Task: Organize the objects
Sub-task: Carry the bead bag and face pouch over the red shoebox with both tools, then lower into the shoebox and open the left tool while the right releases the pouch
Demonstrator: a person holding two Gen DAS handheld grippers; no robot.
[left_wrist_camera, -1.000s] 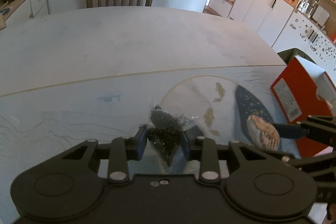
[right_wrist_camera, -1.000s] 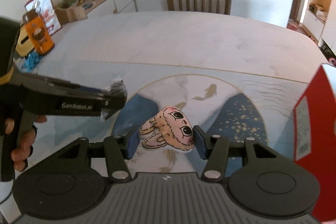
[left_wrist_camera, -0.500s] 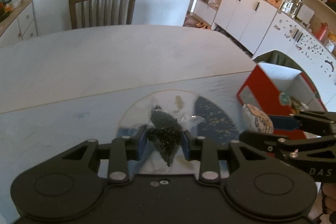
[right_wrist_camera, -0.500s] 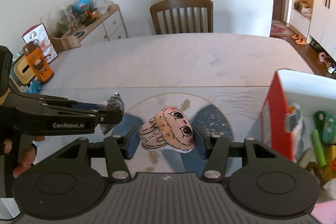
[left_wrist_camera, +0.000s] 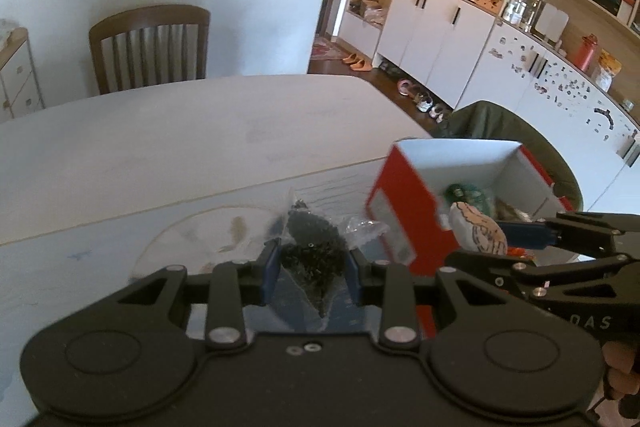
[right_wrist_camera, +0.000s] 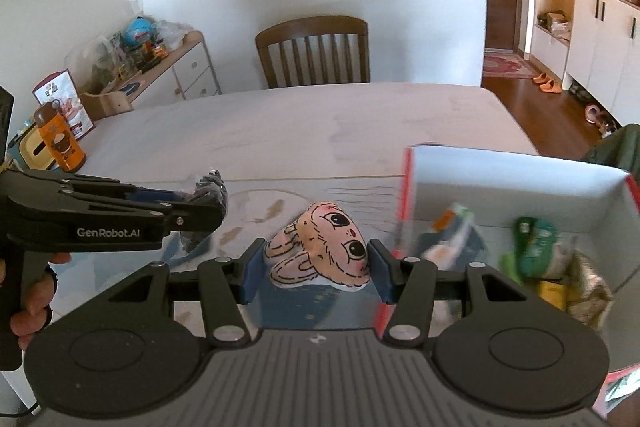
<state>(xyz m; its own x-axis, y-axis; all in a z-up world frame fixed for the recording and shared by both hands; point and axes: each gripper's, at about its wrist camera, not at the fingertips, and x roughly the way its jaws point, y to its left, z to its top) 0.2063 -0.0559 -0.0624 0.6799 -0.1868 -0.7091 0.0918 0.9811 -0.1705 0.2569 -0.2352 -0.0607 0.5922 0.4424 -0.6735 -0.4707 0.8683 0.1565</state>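
you carry both loads toward the red box (left_wrist_camera: 404,211) at the desk's (left_wrist_camera: 168,143) right edge: left gripper (left_wrist_camera: 312,271) jaws clenched on a clear bag of dark bits (left_wrist_camera: 316,247), right gripper (right_wrist_camera: 316,271) jaws on a rabbit-face toy (right_wrist_camera: 324,247). next, judge each drop above the open box.

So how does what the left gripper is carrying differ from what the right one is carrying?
The left gripper pinches a clear bag of dark bits, crinkly and pointed at the bottom. The right gripper pinches a pink bunny-face toy, rounded, opaque and printed with eyes. Both are clamped between blue pads, near the red box.
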